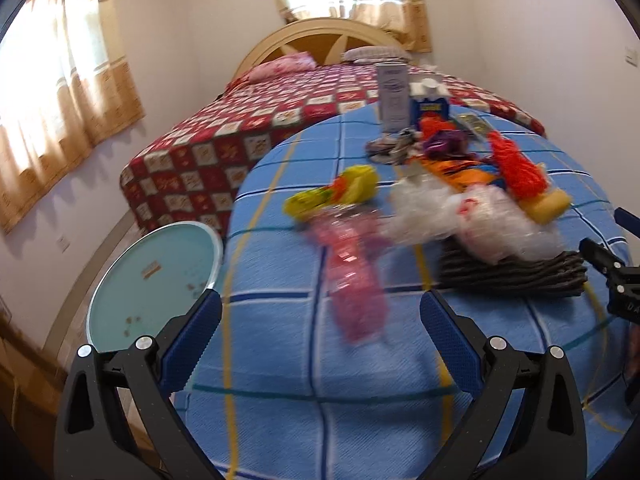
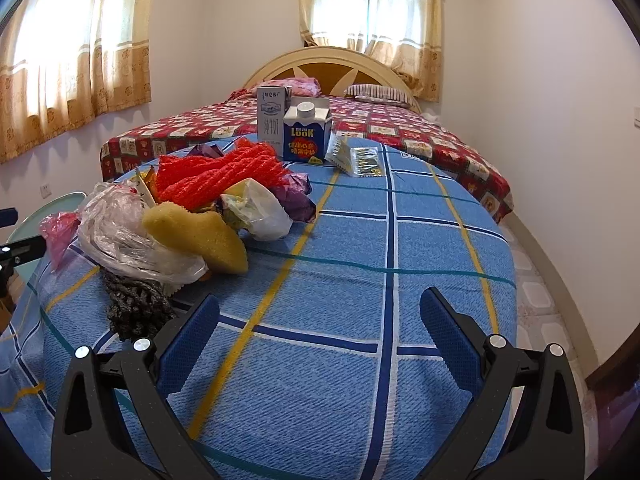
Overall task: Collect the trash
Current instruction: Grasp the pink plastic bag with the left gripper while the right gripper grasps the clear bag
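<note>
On blue checked cloth (image 2: pixel 360 260), trash heap (image 2: pixel 192 208).

Daylight pours through two curtained windows (image 2: pixel 370 8), blown out to white glare and lighting the pale walls evenly, with soft shadows under the trash pile (image 2: pixel 180 208) — the left wrist view is motion-blurred, the right wrist view sharp, both bowed and black-cornered by fisheye.

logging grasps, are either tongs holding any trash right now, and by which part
Nothing is held. The left tongs and right tongs are both open and empty above the blue checked cloth.
</note>
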{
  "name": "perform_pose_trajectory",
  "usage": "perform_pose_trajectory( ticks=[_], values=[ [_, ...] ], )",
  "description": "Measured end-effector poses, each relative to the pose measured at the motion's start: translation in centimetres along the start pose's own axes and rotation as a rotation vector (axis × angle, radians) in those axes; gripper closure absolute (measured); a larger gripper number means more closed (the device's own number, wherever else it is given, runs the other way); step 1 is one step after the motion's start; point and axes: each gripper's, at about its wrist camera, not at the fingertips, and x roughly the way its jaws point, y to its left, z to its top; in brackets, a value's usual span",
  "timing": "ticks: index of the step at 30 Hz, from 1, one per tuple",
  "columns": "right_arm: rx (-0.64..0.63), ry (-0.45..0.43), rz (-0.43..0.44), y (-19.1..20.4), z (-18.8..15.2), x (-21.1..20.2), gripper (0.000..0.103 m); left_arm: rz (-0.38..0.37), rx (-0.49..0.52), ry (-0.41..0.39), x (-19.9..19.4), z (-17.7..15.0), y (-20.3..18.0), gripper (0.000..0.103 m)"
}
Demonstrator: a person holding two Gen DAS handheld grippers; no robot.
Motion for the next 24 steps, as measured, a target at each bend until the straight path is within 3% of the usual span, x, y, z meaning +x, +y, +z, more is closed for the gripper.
perform_pose_trajectory(
  ticks=[2,4,6,8,11,19,24],
  values=[
    [0.002,-0.004,-0.003,0.0,0.1,0.0,0.005,-0.001,-0.001,-0.009,0.9,0.1,-0.3,0.011],
    [0.002,-0.011,-0.004,0.0,0.2,-0.2,0.005,-0.053,-0.023,0.033,2.4,0.2,-0.1,0.03],
    [-0.005,-0.027,-0.011,0.0,0.5,-0.4,0.005,-0.089,-0.029,0.054,3.0,0.1,0.0,0.057],
    [-0.006,-0.032,-0.009,-0.1,0.8,-0.3,0.005,-0.14,-0.019,0.065,3.1,0.0,0.0,0.077],
    [0.018,-0.025,0.012,-0.3,1.8,0.2,0.005,-0.162,-0.011,0.048,2.5,-0.2,0.2,0.085],
    [0.042,-0.084,0.047,-0.3,6.1,0.0,0.005,-0.149,-0.028,-0.073,-2.0,1.5,2.2,0.086],
    [0.015,-0.089,0.141,3.0,7.4,-0.1,0.007,-0.114,-0.034,-0.081,-3.6,0.9,3.2,0.086]
  ],
)
